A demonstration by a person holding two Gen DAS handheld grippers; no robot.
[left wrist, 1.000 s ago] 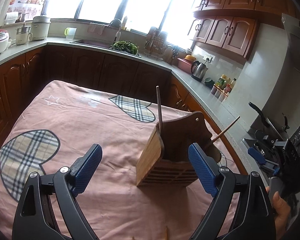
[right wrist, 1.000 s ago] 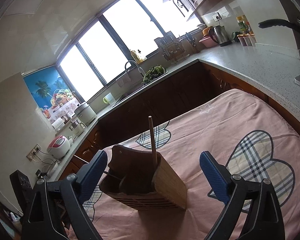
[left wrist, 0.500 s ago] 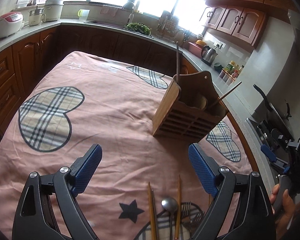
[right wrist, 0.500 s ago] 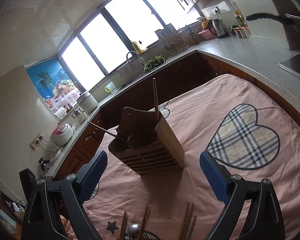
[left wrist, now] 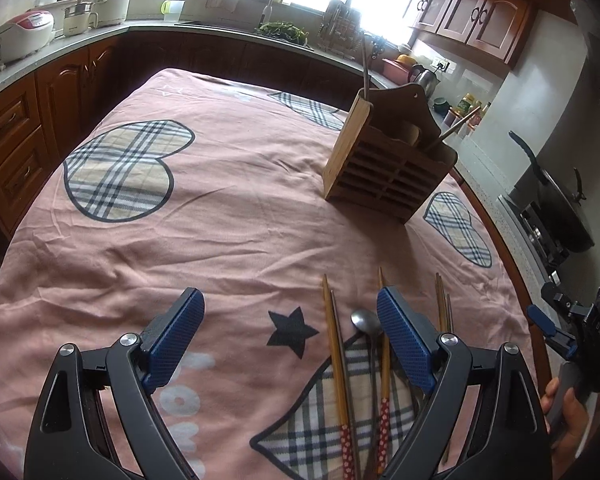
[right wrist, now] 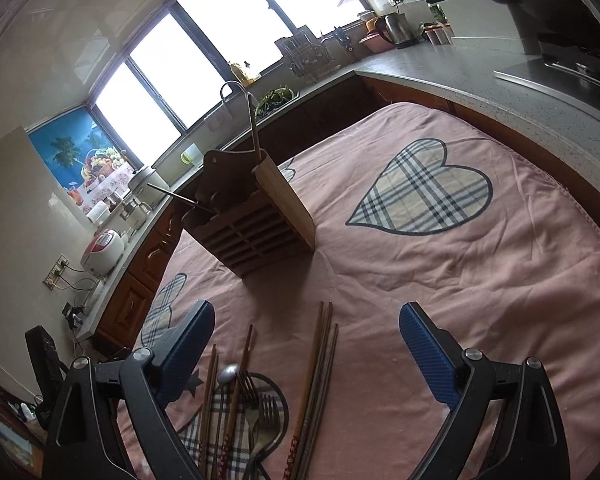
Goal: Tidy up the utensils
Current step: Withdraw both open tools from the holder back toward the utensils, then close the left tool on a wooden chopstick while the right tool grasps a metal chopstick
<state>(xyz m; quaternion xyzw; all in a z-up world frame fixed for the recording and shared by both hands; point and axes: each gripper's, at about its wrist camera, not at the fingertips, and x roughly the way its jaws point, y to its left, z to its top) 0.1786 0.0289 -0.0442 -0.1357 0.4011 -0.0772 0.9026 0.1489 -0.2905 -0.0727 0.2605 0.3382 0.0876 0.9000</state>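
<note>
Left wrist view: left gripper [left wrist: 290, 334] jaws stood wide, empty, over the pink heart-print cloth on the table [left wrist: 228, 224]. One steel spoon [left wrist: 365, 320] lay near among wooden chopsticks [left wrist: 334, 344]; slatted wooden utensil holder [left wrist: 388, 168] sat far right. Best to centre on one piece before closing.

Right wrist view: right gripper [right wrist: 306, 344] jaws wide, empty. Two forks [right wrist: 256, 394] counted; chopstick total unclear.

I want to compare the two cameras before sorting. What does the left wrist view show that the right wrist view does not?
Only the left wrist view shows the right gripper in a hand, and the black pan.

Only the right wrist view shows two forks and the fruit poster.

Both show the wooden utensil holder, the chopsticks, the spoon and the pink tablecloth.
</note>
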